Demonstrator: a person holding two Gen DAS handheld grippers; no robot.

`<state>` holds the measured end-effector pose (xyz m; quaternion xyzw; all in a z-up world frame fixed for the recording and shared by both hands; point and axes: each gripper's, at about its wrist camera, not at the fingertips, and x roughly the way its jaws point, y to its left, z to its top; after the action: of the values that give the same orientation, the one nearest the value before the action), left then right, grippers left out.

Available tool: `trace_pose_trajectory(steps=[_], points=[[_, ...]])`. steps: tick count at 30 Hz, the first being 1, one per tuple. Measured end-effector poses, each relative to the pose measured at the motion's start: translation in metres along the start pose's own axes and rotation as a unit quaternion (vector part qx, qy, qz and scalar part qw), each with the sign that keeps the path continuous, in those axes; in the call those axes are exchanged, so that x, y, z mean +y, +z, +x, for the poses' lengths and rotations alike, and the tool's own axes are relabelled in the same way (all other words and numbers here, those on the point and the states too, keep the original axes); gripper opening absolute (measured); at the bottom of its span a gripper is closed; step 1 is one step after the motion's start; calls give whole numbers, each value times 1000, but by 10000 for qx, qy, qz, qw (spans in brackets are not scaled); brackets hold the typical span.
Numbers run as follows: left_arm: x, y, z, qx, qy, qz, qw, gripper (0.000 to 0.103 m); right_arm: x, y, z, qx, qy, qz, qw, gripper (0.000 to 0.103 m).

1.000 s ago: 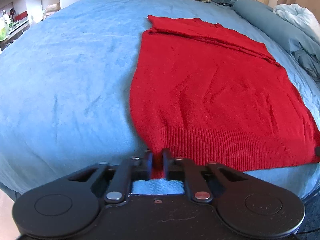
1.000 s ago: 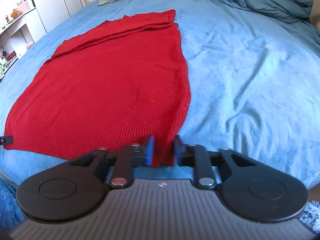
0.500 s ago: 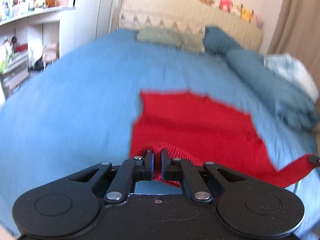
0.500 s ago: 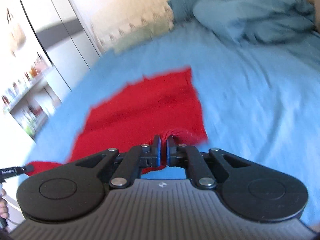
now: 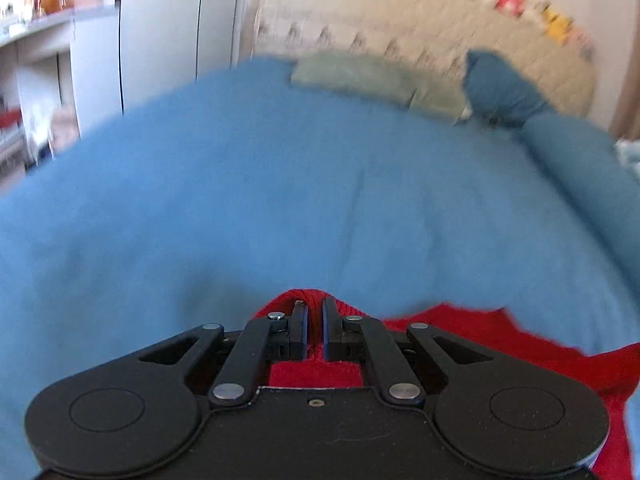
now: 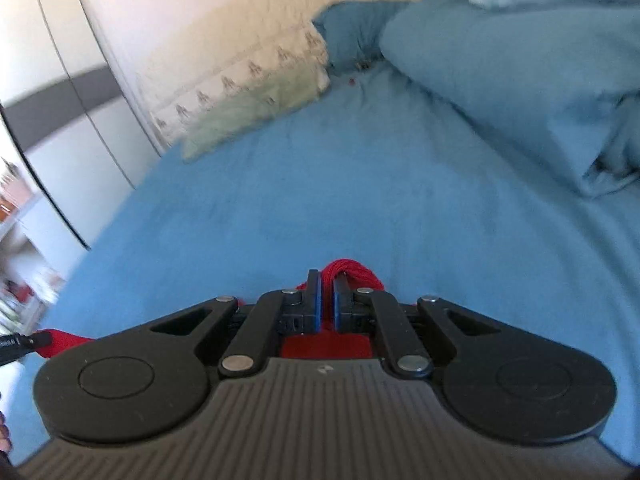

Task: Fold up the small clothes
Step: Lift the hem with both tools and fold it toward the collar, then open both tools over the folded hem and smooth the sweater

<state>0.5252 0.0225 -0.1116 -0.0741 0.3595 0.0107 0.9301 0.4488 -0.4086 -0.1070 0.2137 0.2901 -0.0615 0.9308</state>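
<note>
Up above the blue bed (image 5: 280, 200): left gripper (image 5: 315, 312) with fingers (image 5: 300, 330) clamped on a bunched edge of the red knit garment (image 5: 500, 336), cloth bulging past the tips and trailing right and down under the gripper body. Same on the right wrist view: right gripper (image 6: 327, 300) with blue-padded fingers (image 6: 316, 304) pinched together on a red fold of the garment (image 6: 352, 272), a further strip of red stretched off toward the lower left edge, where a dark tip of the other gripper meets it. Both views blurred, both pointed toward the head of the bed. Pale green pillow (image 5: 372, 80) and dark blue pillow (image 5: 500, 88) against a cream patterned headboard cover (image 5: 400, 20). Rumpled blue duvet (image 6: 520, 72) heaped along the right side. White wardrobe (image 6: 60, 100) and cluttered shelves (image 5: 28, 80) off to the left.
</note>
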Motion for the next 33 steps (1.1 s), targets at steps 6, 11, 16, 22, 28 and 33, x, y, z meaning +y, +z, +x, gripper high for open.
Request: trace_pose_trajectory(steps=[6, 11, 16, 22, 28, 33], points=[[6, -1, 25, 287, 17, -31, 9996, 14, -17, -1, 41, 177, -38, -82, 9998, 22], [4, 15, -11, 42, 280, 173, 9994, 84, -8, 8, 17, 103, -391, -83, 9991, 94], [-5, -10, -49, 250, -108, 775, 9966, 94, 32, -18, -19, 335, -78, -961, 9948, 101], [-19, -35, 4, 1098, -646, 1026, 9865, 93, 69, -46, 34, 1043, -40, -1763, 9788, 101], [-17, -20, 56, 1037, -619, 711, 9901, 93, 84, -36, 79, 809, -398, -2125, 9730, 101], [-9, 17, 63, 513, -287, 484, 9971, 93, 78, -9, 108, 484, -796, -1992, 9755, 101]])
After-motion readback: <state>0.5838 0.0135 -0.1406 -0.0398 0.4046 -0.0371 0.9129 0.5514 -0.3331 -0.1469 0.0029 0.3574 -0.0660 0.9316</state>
